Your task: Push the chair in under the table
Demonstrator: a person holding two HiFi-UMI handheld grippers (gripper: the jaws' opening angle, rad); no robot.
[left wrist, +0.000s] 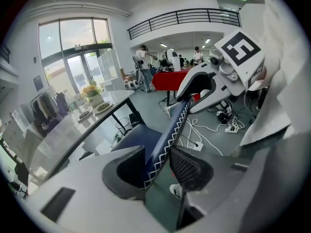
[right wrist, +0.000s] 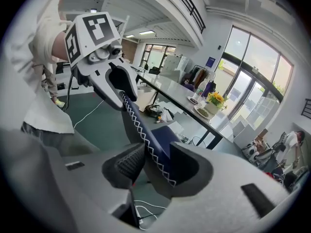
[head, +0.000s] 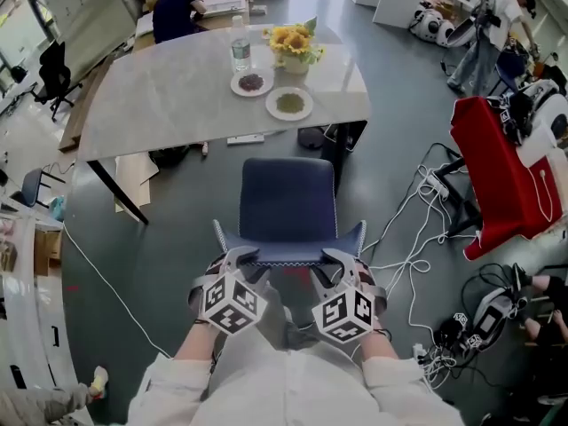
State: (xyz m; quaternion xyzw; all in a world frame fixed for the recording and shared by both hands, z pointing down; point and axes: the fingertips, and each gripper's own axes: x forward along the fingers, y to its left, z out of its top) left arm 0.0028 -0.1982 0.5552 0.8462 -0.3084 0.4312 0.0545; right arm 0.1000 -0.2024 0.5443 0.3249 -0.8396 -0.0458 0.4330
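In the head view, the chair (head: 288, 198) stands on the grey floor (head: 177, 264) just short of the near edge of the table (head: 169, 105). Its blue seat faces the table and shows clear of the tabletop. The backrest (head: 288, 257) is nearest the person. The left gripper (head: 241, 260) pinches the top edge of the backrest near its left corner, and the right gripper (head: 340, 262) pinches it near the right corner. On the table are a bottle (head: 240, 50), a pot of flowers (head: 295, 44) and two plates (head: 289, 103). White cables (head: 413, 229) trail over the floor to the right, near a red cloth (head: 493, 171).

In the left gripper view, the left gripper (left wrist: 158, 168) has its jaws closed on the backrest (left wrist: 170, 127). Both pads press on the padded edge with its white zigzag stitching. Further along the same edge, the right gripper (left wrist: 188, 93) clamps it too. The seat (left wrist: 136, 137) lies beyond the jaws, and the table (left wrist: 68, 132) runs off to the left with the plates (left wrist: 102, 107) and flowers (left wrist: 92, 90) on it.

In the right gripper view, the right gripper (right wrist: 151, 168) likewise grips the backrest (right wrist: 138, 127) with a pad on each face. The left gripper (right wrist: 119, 89) holds the far end. The seat (right wrist: 167, 137) points toward the table (right wrist: 177, 92), where the flowers (right wrist: 216, 99) stand.
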